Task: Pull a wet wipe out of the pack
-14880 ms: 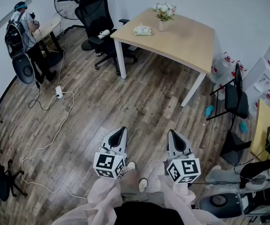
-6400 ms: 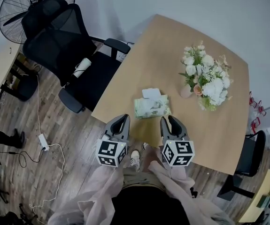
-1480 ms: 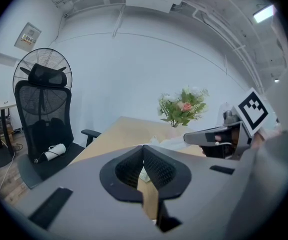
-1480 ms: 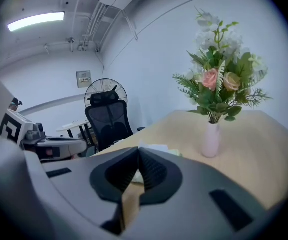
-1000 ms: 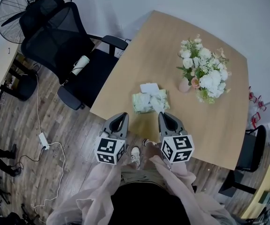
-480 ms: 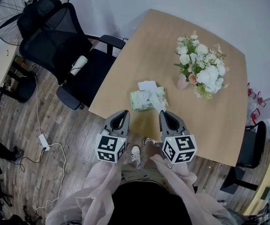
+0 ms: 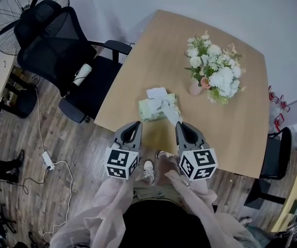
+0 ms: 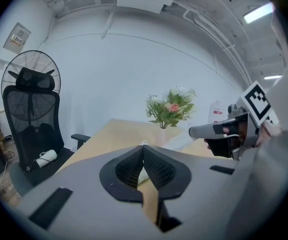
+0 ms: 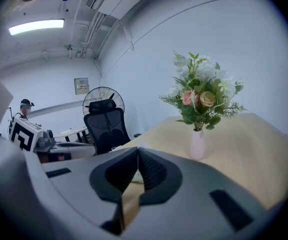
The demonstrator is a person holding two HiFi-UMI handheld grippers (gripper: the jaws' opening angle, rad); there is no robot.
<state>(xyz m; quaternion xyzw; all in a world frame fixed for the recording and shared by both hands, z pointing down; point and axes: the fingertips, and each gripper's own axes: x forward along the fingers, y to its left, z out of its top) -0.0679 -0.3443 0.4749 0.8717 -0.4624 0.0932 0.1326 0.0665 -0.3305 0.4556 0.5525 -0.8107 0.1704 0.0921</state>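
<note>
Presently, wet wipe (image 7: pixel 170 113) is seen partly drawn from pack (image 7: pixel 151 109) by desk's (image 7: pixel 231 133) near edge.
Right tool (image 7: pixel 180 124) is clamped on the wet wipe; left tool (image 7: pixel 133 124) is pressed together, empty.

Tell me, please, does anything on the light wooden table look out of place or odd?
Only one thing: a white wet wipe hangs partly out of the pale green soft pack, stretched to the right gripper, which is shut on it. The pack's white lid flap stands open. Nothing looks spilled or damaged.
</note>
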